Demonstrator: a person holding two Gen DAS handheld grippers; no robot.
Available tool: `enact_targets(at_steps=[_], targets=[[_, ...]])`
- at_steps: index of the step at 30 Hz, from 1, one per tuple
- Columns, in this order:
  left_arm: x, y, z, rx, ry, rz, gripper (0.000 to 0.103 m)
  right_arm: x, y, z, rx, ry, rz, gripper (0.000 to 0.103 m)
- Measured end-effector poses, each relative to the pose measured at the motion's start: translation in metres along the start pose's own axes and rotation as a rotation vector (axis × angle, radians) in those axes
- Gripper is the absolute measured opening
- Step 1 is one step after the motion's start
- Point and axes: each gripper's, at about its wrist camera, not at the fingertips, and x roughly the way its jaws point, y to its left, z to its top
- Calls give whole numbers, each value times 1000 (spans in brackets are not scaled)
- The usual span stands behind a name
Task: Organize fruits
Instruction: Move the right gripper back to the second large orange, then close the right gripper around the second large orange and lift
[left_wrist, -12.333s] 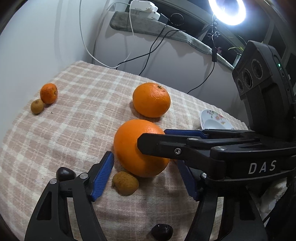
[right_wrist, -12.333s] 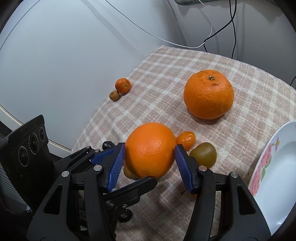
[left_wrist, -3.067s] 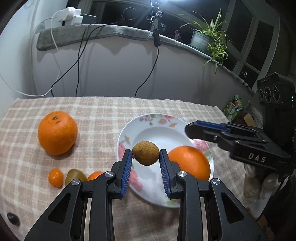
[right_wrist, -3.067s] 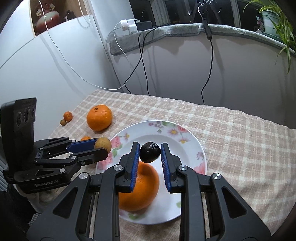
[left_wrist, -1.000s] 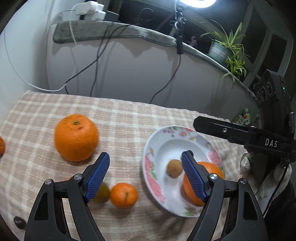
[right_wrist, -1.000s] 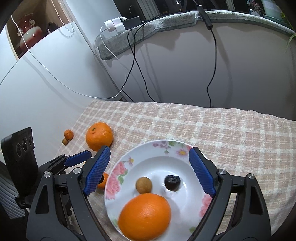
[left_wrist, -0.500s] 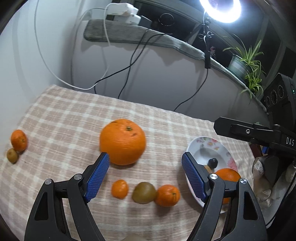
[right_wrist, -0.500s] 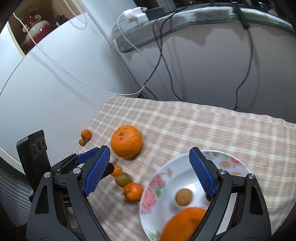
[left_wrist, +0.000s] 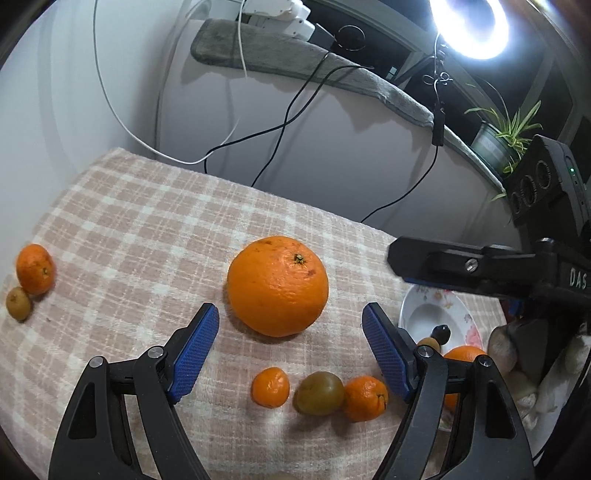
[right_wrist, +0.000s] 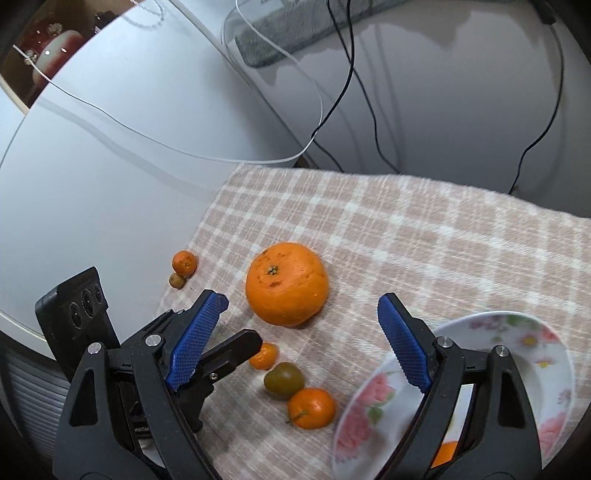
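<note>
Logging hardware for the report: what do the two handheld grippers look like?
Both match: black plastic frames with silver screws and ribbed blue pads. Left gripper, right gripper. Seen from the left wrist, the right gripper carries white "DAS" lettering and a black three-lens camera block with a green light.

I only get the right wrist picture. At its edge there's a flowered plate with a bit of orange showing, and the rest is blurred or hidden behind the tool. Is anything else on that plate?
Observer: Yes. The left wrist view shows a small dark fruit lying on the plate.
Visitor: Only that one?
Observer: No, a small brown fruit lies close beside it, partly hidden.
Visitor: And where does all the light come from?
Observer: From a ring light glowing high up behind the table, which your picture leaves out.
</note>
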Motion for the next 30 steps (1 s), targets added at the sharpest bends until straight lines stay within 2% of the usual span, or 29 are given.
enact_targets(at_steps=[13, 18, 27, 30], targets=[[18, 14, 5, -51, 31, -59, 75, 47, 6, 16, 40, 94, 14, 90], [23, 18, 6, -65, 38, -74, 71, 59, 3, 17, 68, 123, 31, 77], [34, 25, 4, -90, 69, -84, 71, 74, 6, 16, 55, 150, 6, 76], [38, 22, 6, -80, 73, -71, 69, 80, 5, 15, 64, 160, 1, 73]])
